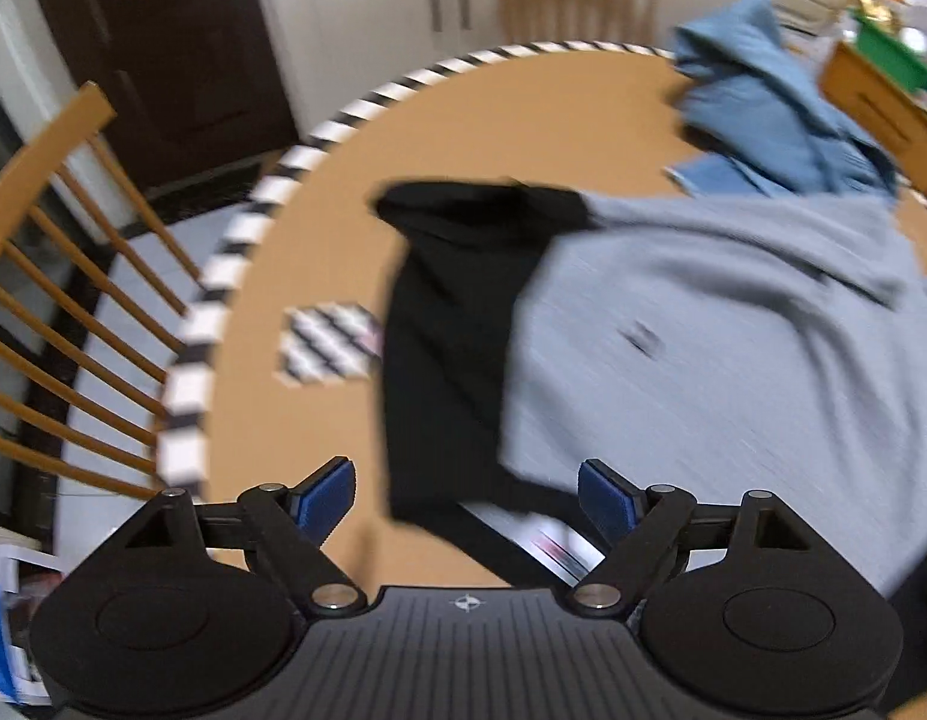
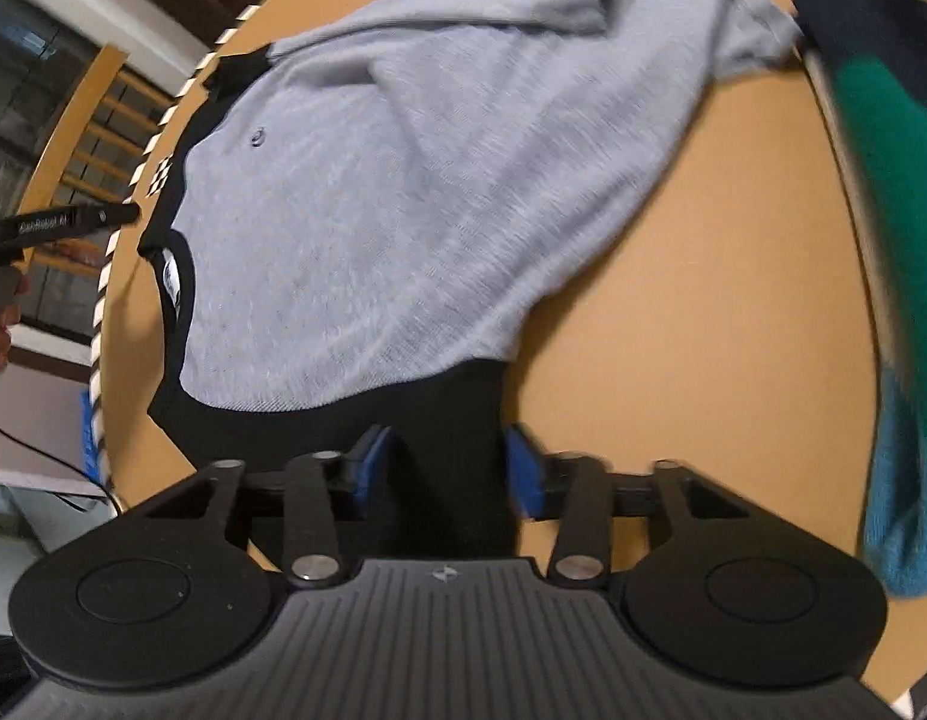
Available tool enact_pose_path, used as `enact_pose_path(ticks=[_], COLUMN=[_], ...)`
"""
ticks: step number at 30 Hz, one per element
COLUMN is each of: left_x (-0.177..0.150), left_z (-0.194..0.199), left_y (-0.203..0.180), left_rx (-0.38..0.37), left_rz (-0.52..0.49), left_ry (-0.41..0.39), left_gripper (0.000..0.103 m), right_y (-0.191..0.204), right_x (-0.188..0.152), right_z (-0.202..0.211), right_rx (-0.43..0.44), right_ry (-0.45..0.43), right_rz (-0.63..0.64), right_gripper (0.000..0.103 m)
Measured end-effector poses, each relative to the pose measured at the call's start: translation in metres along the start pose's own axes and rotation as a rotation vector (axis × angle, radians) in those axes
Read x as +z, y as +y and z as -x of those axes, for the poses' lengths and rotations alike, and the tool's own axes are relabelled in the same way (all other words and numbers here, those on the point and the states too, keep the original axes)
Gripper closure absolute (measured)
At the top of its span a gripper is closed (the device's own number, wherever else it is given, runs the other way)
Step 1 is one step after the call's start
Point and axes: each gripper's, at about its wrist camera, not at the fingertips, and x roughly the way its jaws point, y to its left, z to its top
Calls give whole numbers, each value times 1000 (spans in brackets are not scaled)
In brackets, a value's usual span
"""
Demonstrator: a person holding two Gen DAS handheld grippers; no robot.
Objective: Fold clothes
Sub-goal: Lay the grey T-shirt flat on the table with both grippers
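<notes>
— Well, from the left wrist camera, what do you see?

— The left gripper (image 1: 466, 495) hangs over the round table (image 1: 319, 408) with its blue pads (image 1: 325, 495) spread wide and nothing pinched between them. The grey shirt (image 1: 703, 348) lies flat on the table, and its black sleeve (image 1: 451, 312) stretches toward the striped table edge. The sleeve's lower end runs just below the open fingers, but the blur keeps me from saying whether it touches them.

— Anything else near the shirt?

— A blue garment (image 1: 763, 120) is heaped beyond it, on the far side of the table. A wooden chair (image 1: 55, 276) stands off the table's left edge.

— And the right wrist camera?

— The right gripper (image 2: 448, 471) has its jaws drawn in on the shirt's other black sleeve (image 2: 451, 420), the cloth bunched between the pads. The grey body spreads away from it across the table (image 2: 703, 312). A green and navy garment (image 2: 883, 180) sits at the table's right edge, apart from the shirt.
</notes>
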Motion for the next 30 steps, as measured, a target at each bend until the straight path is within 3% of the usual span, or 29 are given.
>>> enact_pose_path(ticks=[4,17,23,30], left_x=[-21,-44,-50,-50], left_z=[8,-9,-15,-22], left_y=[-26,-67,-68,-54], left_rx=[-56,-129,-141,-142], left_rz=[1,-224,-253,-271], left_ry=[-3,-16,-8,7], left_gripper=[19,16,16,16], right_y=[12,3,10,42], right_x=[-6,-53,-62,-63], right_z=[0,40,40,13], right_rx=[-6,-96,-32,27], right_ry=[30,31,42,133], right_rz=[30,-26,-83,-15], right_gripper=[97,101,101,101])
